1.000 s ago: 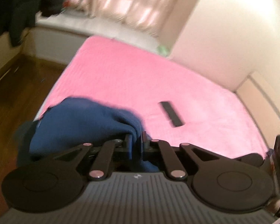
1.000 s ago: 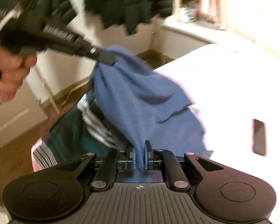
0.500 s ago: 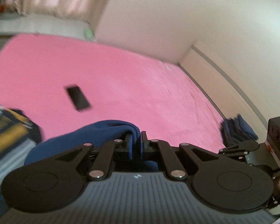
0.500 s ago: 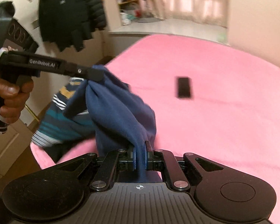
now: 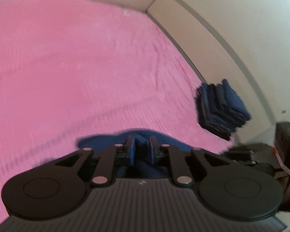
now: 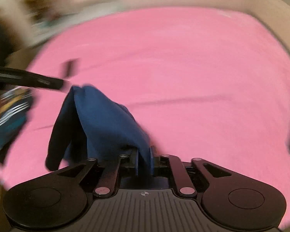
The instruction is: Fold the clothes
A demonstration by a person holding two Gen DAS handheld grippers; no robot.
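Left wrist view: left hand-held gripper (image 5: 142,147) at lower centre of frame, jaws drawn close with a fold of the blue garment (image 5: 114,140) pinched between the pads. Cloth bulges out just above and to the left of the jaws, over the pink bed cover (image 5: 77,67).

Right wrist view: right hand-held gripper (image 6: 145,159) at lower centre, jaws narrowed onto another part of the same blue garment (image 6: 104,119). The cloth rises from these jaws up and to the left in a tent-like drape, peaking at centre left, where the tip of the left hand-held gripper (image 6: 61,84) enters from the left edge. Frame is motion-blurred there; contact between that tip and the cloth peak cannot be made out. Lower folds of the garment hang dark at lower left, above the bed cover (image 6: 183,67).

Other items:
- Stack of folded dark blue clothes (image 5: 222,110), right of frame in the left wrist view, on the bed cover near the wall.
- Striped garment (image 6: 9,119), teal with white and yellow bands, at the left edge of the right wrist view, blurred.
- Small dark flat object (image 6: 68,68) on the bed cover, upper left of the right wrist view; too blurred to identify.
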